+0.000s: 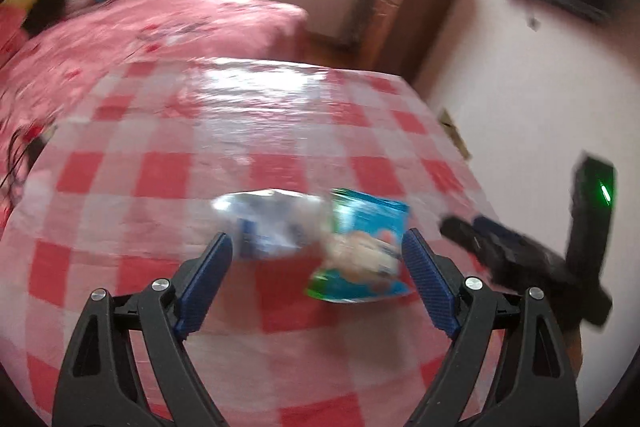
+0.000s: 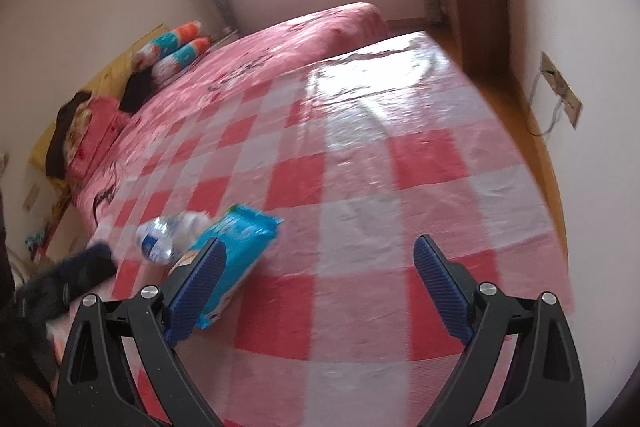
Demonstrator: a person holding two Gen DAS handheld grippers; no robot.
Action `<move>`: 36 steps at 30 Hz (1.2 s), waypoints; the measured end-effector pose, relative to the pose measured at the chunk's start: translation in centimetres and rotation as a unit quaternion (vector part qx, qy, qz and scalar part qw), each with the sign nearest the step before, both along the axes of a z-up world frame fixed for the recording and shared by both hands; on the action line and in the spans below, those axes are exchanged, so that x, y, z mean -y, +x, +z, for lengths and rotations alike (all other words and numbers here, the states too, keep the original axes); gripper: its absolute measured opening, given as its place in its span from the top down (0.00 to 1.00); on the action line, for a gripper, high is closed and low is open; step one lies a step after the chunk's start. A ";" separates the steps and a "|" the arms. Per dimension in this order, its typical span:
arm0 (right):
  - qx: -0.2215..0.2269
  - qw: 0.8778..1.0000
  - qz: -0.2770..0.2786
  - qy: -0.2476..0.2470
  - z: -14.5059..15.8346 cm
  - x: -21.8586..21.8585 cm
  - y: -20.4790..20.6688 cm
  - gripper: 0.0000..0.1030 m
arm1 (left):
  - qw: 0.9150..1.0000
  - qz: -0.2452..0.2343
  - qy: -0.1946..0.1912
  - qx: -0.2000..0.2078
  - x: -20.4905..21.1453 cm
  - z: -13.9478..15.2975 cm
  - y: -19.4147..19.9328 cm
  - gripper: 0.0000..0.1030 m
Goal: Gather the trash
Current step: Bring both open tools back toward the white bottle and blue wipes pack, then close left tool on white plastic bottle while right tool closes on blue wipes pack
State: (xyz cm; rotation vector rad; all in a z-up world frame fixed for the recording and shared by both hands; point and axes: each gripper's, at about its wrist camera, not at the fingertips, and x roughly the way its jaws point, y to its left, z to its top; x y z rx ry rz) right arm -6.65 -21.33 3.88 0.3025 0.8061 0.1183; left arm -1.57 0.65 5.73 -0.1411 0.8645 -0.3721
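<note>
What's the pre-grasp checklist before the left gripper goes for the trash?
1. Left gripper open: ok, jaws stand wide with nothing pressed between the pads.
2. Right gripper open and empty: ok.
3. Targets in view: ok, a crushed clear bottle and a blue snack packet lie on the checkered tablecloth.
4. Targets separable: not ok, bottle and packet lie against each other, the packet's edge overlapping the bottle.
5. Right gripper clear of the left's path: cannot tell; it sits close beside the packet in the left wrist view.
6. Trash container in view: not ok, neither view shows one.
</note>
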 end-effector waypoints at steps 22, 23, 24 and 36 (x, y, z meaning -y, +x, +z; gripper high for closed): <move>-0.013 0.996 0.088 -0.020 -1.5 -4.5 0.6 0.09 | 0.996 0.006 0.087 -0.023 2.9 -3.7 5.0 0.15; -0.012 0.996 0.091 -0.020 -1.5 -4.5 0.6 0.09 | 0.995 0.005 0.094 -0.023 3.0 -3.9 5.2 0.15; -0.013 0.995 0.093 -0.020 -1.5 -4.6 0.6 0.09 | 0.995 0.003 0.102 -0.020 3.2 -4.1 5.4 0.15; -0.028 0.995 0.084 -0.034 -1.8 -4.6 1.2 0.09 | 0.992 0.049 0.113 -0.011 0.6 -4.3 6.9 0.14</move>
